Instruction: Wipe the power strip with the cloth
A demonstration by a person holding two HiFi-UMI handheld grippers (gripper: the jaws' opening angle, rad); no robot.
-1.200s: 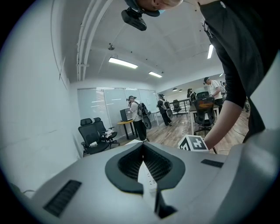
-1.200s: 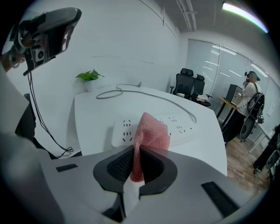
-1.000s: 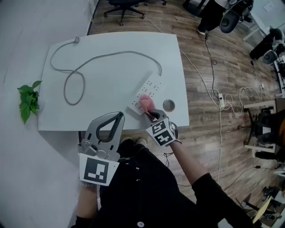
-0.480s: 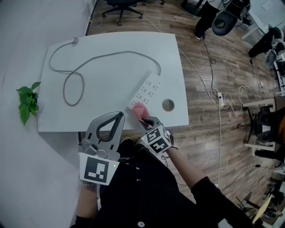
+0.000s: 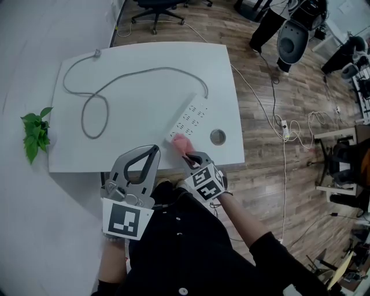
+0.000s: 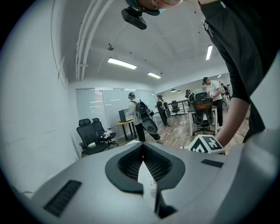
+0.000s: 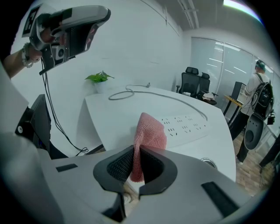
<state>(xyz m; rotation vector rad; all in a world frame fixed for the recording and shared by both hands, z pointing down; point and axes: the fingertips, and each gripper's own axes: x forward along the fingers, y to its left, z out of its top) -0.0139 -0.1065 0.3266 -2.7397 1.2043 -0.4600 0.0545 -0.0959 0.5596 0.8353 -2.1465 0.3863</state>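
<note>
A white power strip (image 5: 191, 117) lies slantwise on the white table (image 5: 139, 110), and its grey cable (image 5: 92, 110) loops off to the far left. My right gripper (image 5: 188, 155) is shut on a pink cloth (image 5: 181, 143), which sits at the strip's near end by the table's front edge. In the right gripper view the cloth (image 7: 148, 131) stands up out of the right gripper (image 7: 134, 151), and the strip (image 7: 186, 126) lies just beyond it. My left gripper (image 5: 154, 150) is held off the table's front edge. Its jaws (image 6: 141, 146) are shut on nothing.
A round metal cable grommet (image 5: 217, 137) sits in the table right of the strip. A green plant (image 5: 36, 134) stands off the table's left side. Office chairs (image 5: 157, 8) and loose floor cables (image 5: 283, 124) lie beyond on the wooden floor.
My right gripper drew the pink cloth a short way along the strip toward me, down to its near end. The left gripper stayed put.
</note>
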